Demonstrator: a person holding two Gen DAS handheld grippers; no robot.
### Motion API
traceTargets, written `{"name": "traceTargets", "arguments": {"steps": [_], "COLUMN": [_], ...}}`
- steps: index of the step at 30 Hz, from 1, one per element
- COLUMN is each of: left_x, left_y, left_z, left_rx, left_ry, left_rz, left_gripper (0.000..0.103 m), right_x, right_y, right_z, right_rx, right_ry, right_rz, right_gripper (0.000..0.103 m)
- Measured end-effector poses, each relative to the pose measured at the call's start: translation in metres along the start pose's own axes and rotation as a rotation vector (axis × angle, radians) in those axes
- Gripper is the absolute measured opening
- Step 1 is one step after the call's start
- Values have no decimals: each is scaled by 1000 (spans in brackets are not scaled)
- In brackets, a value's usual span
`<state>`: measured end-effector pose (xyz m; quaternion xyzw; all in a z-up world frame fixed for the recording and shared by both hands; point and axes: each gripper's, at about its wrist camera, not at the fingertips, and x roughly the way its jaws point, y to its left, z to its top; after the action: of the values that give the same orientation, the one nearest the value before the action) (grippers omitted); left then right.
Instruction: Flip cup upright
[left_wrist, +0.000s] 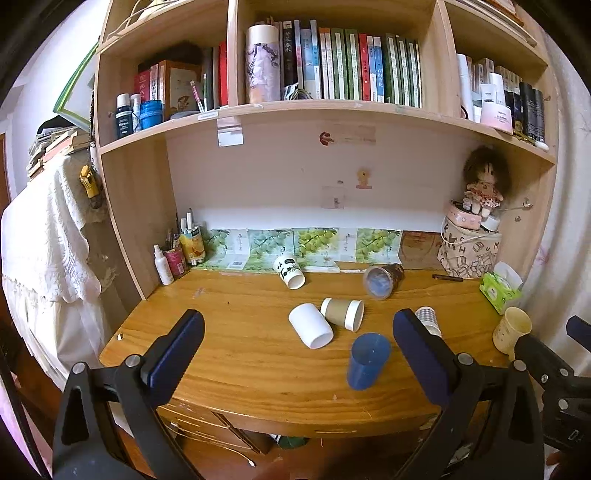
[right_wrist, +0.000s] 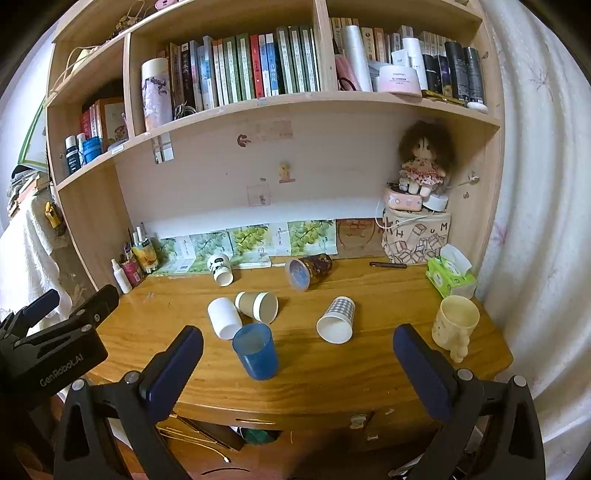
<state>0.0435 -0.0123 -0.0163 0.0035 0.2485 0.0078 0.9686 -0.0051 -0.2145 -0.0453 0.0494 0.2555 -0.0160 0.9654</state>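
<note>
In the left wrist view, the left tool (left_wrist: 298, 345) hangs nearest the lens, its dark blue padded jaws wide apart and empty, above the near edge of the wooden worktop (left_wrist: 229, 354). Just beyond stands an upright translucent blue plastic cup (left_wrist: 367, 361). Behind it a plain white paper cup (left_wrist: 311, 325) and a brown paper cup with white rim (left_wrist: 342, 313) lie on their sides, touching.

In the right wrist view, the right tool (right_wrist: 298, 345) is likewise spread wide, gripping nothing. A checked paper cup (right_wrist: 336, 319) lies tipped, mouth toward the camera, just ahead. The step seems to be choosing the next fallen cup; reaching in and closing across its wall would come next.
</note>
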Motion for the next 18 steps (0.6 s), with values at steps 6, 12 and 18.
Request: {"name": "traceTargets", "arguments": {"steps": [6, 12, 18], "left_x": [-2, -7, -11], "left_y": [-2, -3, -8], "left_z": [-2, -3, -3], "left_rx": [-2, 7, 28], "left_ry": [3, -8, -10], "left_rz": [-5, -13, -28], "left_gripper": [102, 102, 102], "right_x": [-1, -3, -3], "right_y": [-1, 0, 0], "right_z": [-2, -2, -4], "right_rx": [-8, -19, -19], "right_ry": [9, 8, 13], "right_rz": [1, 0, 3], "right_gripper": [103, 103, 103]}}
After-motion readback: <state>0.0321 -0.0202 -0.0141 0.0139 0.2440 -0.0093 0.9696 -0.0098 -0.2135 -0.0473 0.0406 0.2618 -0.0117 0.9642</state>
